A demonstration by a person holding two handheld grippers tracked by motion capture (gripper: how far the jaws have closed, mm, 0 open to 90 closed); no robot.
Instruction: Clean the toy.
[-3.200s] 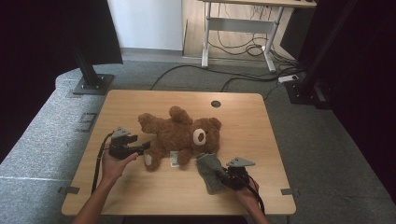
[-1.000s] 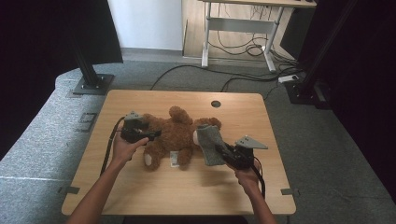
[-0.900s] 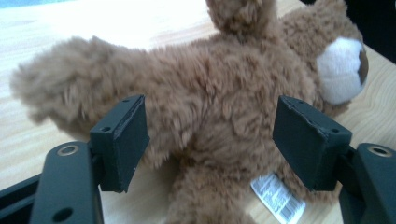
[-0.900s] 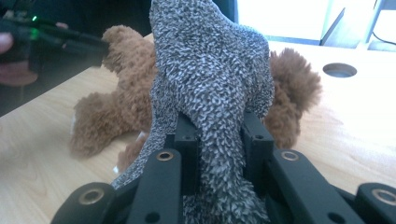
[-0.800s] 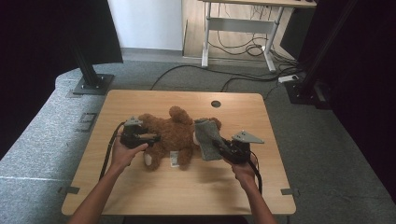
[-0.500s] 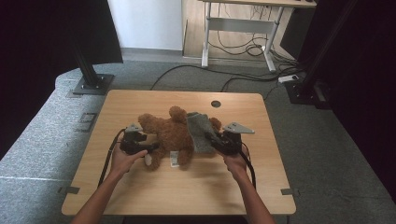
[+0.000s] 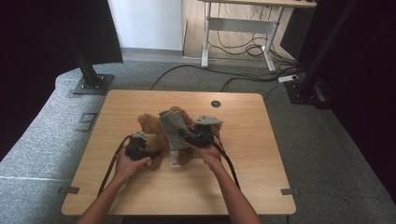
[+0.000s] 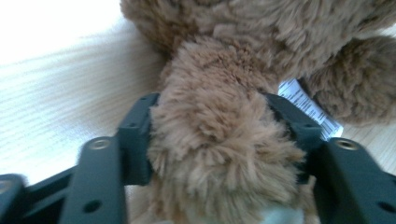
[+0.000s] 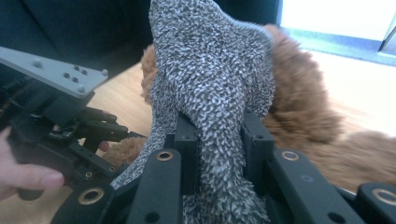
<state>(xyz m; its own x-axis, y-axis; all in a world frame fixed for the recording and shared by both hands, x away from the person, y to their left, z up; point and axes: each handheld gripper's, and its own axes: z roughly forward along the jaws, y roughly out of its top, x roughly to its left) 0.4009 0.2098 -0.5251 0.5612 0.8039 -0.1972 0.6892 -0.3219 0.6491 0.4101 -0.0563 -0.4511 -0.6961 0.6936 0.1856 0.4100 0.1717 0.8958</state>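
Observation:
A brown teddy bear (image 7: pixel 150 123) lies on the wooden table (image 7: pixel 243 177). My left gripper (image 7: pixel 150 153) is at the bear's near left side. In the left gripper view its jaws (image 8: pixel 212 109) have just been closing, and their pads now press both sides of a furry limb (image 8: pixel 219 144). My right gripper (image 7: pixel 184 135) is shut on a grey knitted cloth (image 7: pixel 172 127) and holds it draped over the bear's middle. In the right gripper view the cloth (image 9: pixel 210 60) rises from between my jaws (image 9: pixel 218 123), with brown fur (image 9: pixel 299 98) behind it.
A white sewn-in label (image 8: pixel 306 105) sticks out of the bear beside the gripped limb. The left gripper (image 9: pixel 70 126) and a hand lie close to the left of the cloth in the right gripper view. A round cable hole (image 7: pixel 215 103) sits near the table's far edge.
My right gripper has carried the grey cloth leftward from the bear's right side onto its body. The left gripper has sunk a little and closed around the bear's limb.

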